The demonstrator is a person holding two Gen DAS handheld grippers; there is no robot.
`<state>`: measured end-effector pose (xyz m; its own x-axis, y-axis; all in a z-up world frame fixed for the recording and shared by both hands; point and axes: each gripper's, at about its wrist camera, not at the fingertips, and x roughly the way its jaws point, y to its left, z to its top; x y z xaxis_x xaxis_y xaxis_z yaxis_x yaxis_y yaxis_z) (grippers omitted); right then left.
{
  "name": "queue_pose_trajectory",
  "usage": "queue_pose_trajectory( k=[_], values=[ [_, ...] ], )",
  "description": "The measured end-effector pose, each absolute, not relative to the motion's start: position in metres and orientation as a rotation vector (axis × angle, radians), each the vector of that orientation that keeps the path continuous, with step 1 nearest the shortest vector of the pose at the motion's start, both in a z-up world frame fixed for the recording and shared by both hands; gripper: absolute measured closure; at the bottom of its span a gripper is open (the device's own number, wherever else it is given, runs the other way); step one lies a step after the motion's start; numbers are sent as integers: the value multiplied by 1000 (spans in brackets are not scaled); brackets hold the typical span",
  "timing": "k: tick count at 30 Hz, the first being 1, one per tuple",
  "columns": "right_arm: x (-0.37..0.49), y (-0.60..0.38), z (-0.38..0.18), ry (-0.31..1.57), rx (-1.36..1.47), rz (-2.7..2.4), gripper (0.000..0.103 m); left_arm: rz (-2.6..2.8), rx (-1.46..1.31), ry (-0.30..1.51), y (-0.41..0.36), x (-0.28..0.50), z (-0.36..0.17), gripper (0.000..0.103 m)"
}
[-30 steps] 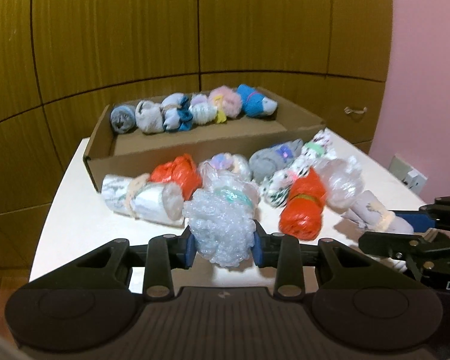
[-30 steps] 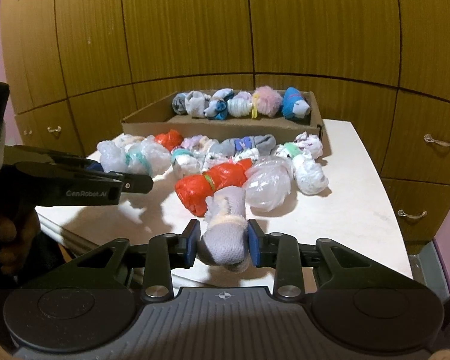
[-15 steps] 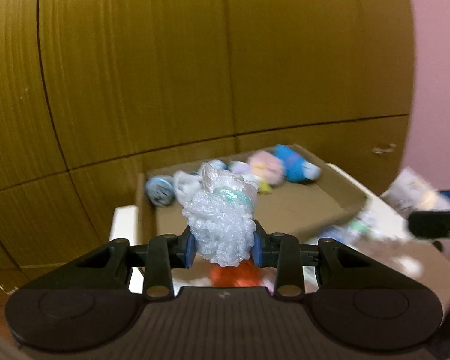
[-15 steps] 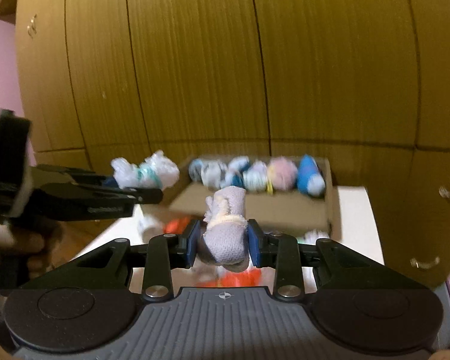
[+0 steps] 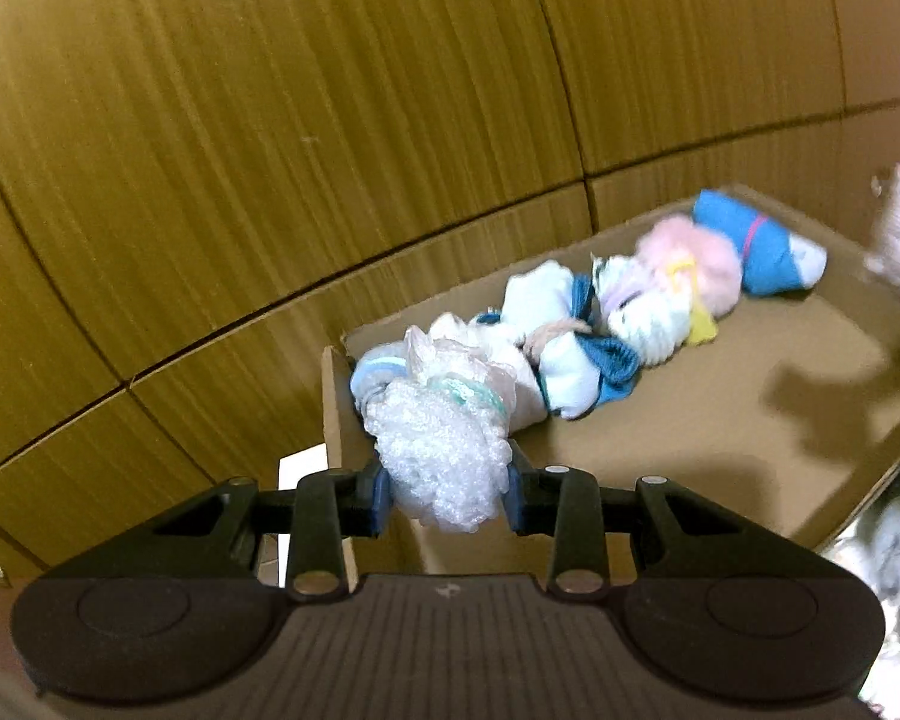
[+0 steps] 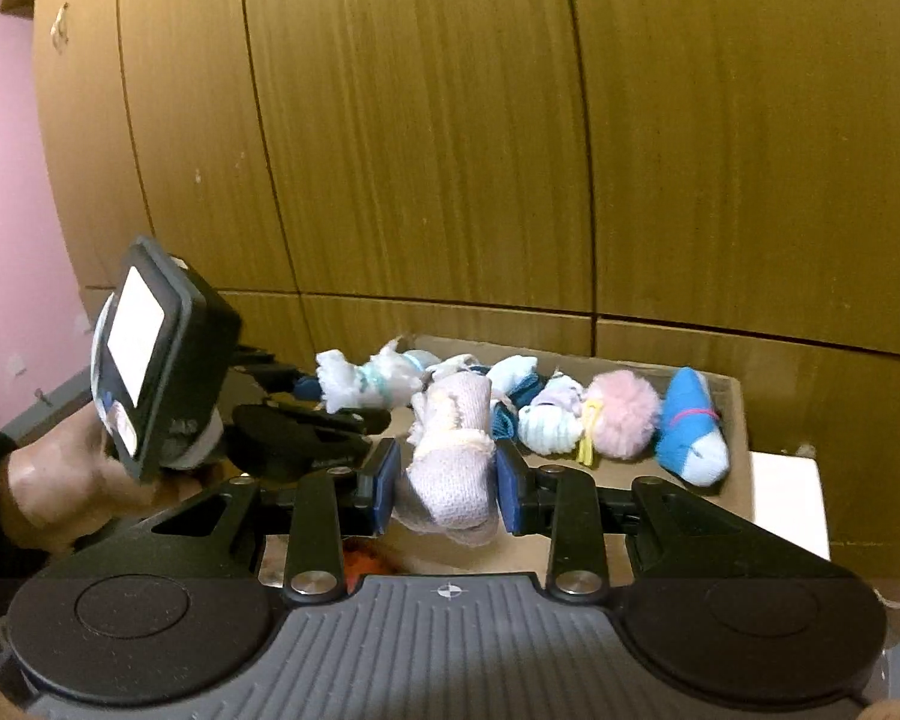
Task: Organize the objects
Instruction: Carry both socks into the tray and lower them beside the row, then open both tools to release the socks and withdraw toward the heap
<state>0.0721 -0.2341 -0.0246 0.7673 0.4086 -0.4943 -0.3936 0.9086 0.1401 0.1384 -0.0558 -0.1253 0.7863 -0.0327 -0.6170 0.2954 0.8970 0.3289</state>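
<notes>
My left gripper is shut on a white bubble-wrap bundle with a green band, held over the left end of a shallow cardboard box. A row of rolled sock bundles lies along the box's back wall, among them a pink fluffy one and a blue one. My right gripper is shut on a pale lilac sock roll, held in front of the same box. In the right wrist view the left gripper with its bundle shows at the left.
Wooden cabinet doors rise right behind the box. The white table shows past the box's right end. A person's hand holds the left gripper's handle. Blurred bundles lie at the right, outside the box.
Both grippers have moved forward from the near table edge to the box, each keeping its bundle. The loose pile on the table has dropped out of view below them.
</notes>
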Motion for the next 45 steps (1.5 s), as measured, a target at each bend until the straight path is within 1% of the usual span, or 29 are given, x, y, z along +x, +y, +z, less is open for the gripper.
queue_pose_trajectory(
  k=[12,21,27,29,30,32,36,38,45],
  values=[
    [150,-210,-55,682,45,480,63,-133,596,701,-68,143,-151,72],
    [168,-201,-65,758,42,503,63,-151,566,692,-62,134,-144,71],
    [186,-189,-73,810,33,515,63,-152,532,677,-55,125,-132,64],
    [192,-186,-76,829,43,518,63,-167,533,670,-54,126,-130,60],
    [194,-185,-77,834,47,521,63,-176,536,672,-56,129,-132,58],
    [199,-182,-80,852,54,524,63,-187,547,667,-59,127,-132,48],
    [204,-176,-86,880,53,526,63,-197,567,654,-59,123,-134,44],
    [205,-174,-87,886,47,528,63,-199,576,652,-58,118,-131,38],
    [212,-167,-92,907,38,536,63,-210,557,621,-41,93,-109,30]
  ],
)
